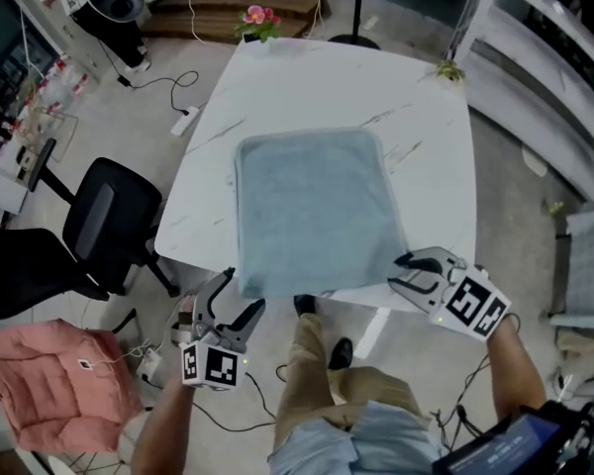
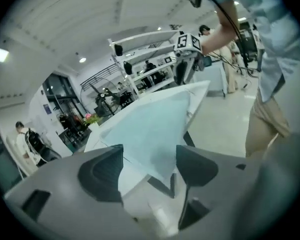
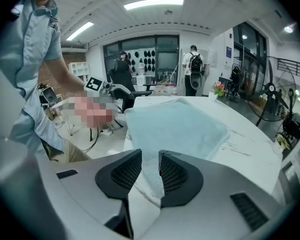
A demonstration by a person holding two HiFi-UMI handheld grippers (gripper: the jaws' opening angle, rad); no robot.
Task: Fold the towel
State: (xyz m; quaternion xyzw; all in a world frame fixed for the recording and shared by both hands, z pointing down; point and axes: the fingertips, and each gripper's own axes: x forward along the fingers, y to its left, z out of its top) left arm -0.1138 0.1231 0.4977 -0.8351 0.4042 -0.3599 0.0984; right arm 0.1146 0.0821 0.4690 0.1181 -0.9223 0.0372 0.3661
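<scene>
Two handheld grippers sit at the bottom edge of a pale blue, nearly square terry towel (image 1: 312,206), which lies spread flat on a white marble-patterned table (image 1: 426,137). In the head view the towel fills the middle of the frame. Its slightly longer axis runs from the top of the picture to the bottom, leaning a little so that the far edge sits left of centre. The near edge reaches the table's near rim, and the two near corners point toward the lower left and the lower right.

At the lower left, the left gripper (image 1: 236,300) has its jaws spread wide. In the left gripper view (image 2: 150,154) the towel's near-left corner (image 2: 150,124) hangs as a point in the gap, clear of both dark pads. Its far edge recedes toward the upper middle of that frame.

At the lower right, the right gripper (image 1: 399,272) has its jaws partly apart. In the right gripper view (image 3: 150,159) a narrow strip of the towel's near-right corner (image 3: 175,124) runs through the slot between the ribbed pads, which stand just off it rather than clamping it. The rest of the cloth spreads toward the upper right.

A black office chair (image 1: 104,221) stands on the floor at the left, with a pink padded cushion (image 1: 54,379) below it. A small pot of pink flowers (image 1: 257,16) sits at the table's far edge.
</scene>
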